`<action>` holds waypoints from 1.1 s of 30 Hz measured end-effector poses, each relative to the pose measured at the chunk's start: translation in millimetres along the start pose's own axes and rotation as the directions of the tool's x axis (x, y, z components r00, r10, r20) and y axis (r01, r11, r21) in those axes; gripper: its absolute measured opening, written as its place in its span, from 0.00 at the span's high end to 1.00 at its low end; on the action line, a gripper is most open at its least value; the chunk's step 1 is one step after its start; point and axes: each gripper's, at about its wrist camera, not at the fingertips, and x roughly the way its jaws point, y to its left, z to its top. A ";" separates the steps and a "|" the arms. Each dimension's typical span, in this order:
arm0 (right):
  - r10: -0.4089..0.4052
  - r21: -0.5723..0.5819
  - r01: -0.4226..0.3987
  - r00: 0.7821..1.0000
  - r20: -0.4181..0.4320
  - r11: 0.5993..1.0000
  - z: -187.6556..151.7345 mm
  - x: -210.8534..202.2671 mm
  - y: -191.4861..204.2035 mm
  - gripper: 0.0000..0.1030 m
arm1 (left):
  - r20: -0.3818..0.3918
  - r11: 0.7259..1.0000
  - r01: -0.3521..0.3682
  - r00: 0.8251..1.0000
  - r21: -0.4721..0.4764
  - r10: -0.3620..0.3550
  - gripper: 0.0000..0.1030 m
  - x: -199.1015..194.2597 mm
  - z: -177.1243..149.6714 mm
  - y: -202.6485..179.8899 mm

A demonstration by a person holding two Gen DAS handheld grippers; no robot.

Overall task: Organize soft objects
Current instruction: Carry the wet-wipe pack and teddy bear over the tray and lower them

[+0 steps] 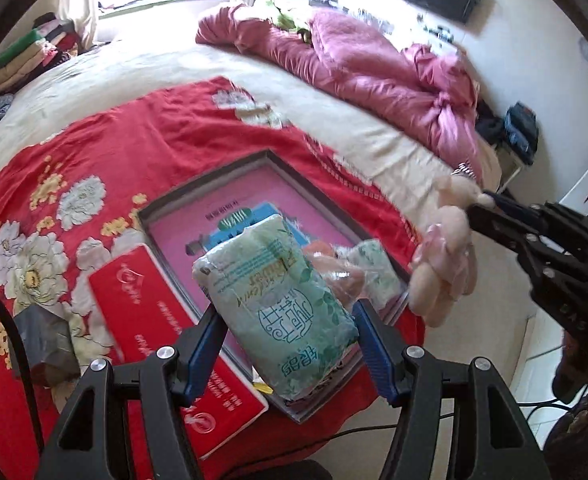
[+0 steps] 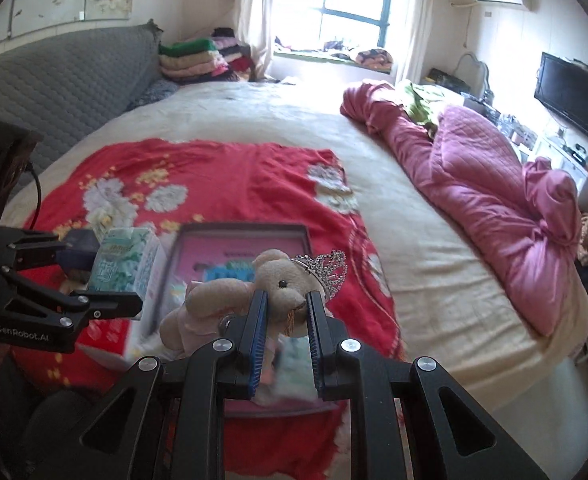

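1. The left hand-held gripper (image 1: 284, 320) pinches a green tissue pack (image 1: 278, 304) above the box (image 1: 210, 188) on the bed (image 1: 142, 68).
2. The right hand-held gripper (image 2: 286, 300) clamps a crowned teddy bear (image 2: 270, 280) by its head, over the same box.

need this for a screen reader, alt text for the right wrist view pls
The right gripper clamps a small teddy bear with a tiara by its head, above an open box on a red blanket. At left, the left gripper holds a tissue pack.
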 end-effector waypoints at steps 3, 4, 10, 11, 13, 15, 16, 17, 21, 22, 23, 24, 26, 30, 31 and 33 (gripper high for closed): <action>-0.007 -0.012 0.007 1.000 -0.028 1.000 -13.4 8.3 -4.8 0.81 | -0.033 1.000 -0.013 0.999 0.019 0.013 0.38 18.1 -3.2 -7.8; -0.007 -0.025 0.006 0.999 -0.034 1.000 -17.9 11.2 -4.6 0.81 | -0.037 1.000 -0.014 0.999 0.026 0.015 0.38 23.5 -5.0 -11.2; 0.007 -0.074 -0.015 0.995 -0.104 0.997 -37.8 35.4 -0.7 0.81 | -0.046 1.000 0.001 0.999 0.018 0.000 0.38 38.9 -7.9 -14.7; 0.008 -0.080 -0.017 0.993 -0.119 0.997 -40.7 40.9 -0.7 0.81 | -0.050 1.000 -0.003 0.999 0.022 0.004 0.38 41.2 -8.5 -15.0; 0.006 -0.089 -0.018 0.991 -0.136 0.996 -44.3 48.7 -0.3 0.81 | -0.058 1.000 -0.009 0.998 0.023 0.010 0.38 45.9 -8.4 -15.1; 0.017 -0.091 -0.031 0.989 -0.146 0.995 -46.6 56.8 0.3 0.81 | -0.069 1.000 -0.009 0.998 0.021 0.010 0.38 51.8 -8.1 -14.3; 0.019 -0.095 -0.034 0.988 -0.151 0.995 -46.9 60.6 0.8 0.81 | -0.075 1.000 -0.012 0.997 0.022 0.013 0.38 55.4 -8.5 -14.0; 0.013 -0.103 -0.030 0.987 -0.157 0.994 -47.2 65.9 2.1 0.81 | -0.078 1.000 -0.012 0.997 0.023 0.014 0.38 57.7 -8.9 -13.6; 0.011 -0.119 -0.032 0.985 -0.173 0.992 -46.6 85.0 4.9 0.81 | -0.095 1.000 -0.010 0.995 0.011 0.011 0.38 68.1 -10.0 -10.6; 0.011 -0.121 -0.032 0.985 -0.173 0.992 -46.0 89.0 5.6 0.81 | -0.098 1.000 -0.010 0.995 0.010 0.011 0.38 69.9 -10.0 -10.6; 0.012 -0.121 -0.034 0.985 -0.174 0.992 -45.3 94.0 6.7 0.81 | -0.101 1.000 -0.011 0.995 0.005 0.011 0.38 72.4 -10.2 -8.8; 0.017 -0.124 -0.040 0.984 -0.179 0.991 -44.7 98.4 8.3 0.81 | -0.106 1.000 -0.012 0.994 0.001 0.012 0.38 75.0 -10.3 -7.3; 0.014 -0.136 -0.038 0.984 -0.175 0.990 -43.1 105.8 12.0 0.81 | -0.106 1.000 -0.009 0.994 -0.006 0.008 0.38 78.5 -9.9 -4.6; 0.017 -0.145 -0.040 0.987 -0.161 0.989 -40.2 120.9 19.3 0.80 | -0.109 0.999 0.001 0.994 -0.038 -0.005 0.38 83.8 -9.0 3.4; 0.016 -0.149 -0.039 0.988 -0.151 0.988 -39.6 123.1 20.9 0.80 | -0.110 0.999 0.003 0.994 -0.042 -0.007 0.38 84.6 -8.9 4.3; 0.017 -0.152 -0.038 0.990 -0.140 0.988 -39.4 127.3 22.9 0.80 | -0.114 0.999 0.006 0.993 -0.048 -0.012 0.37 86.6 -9.0 6.7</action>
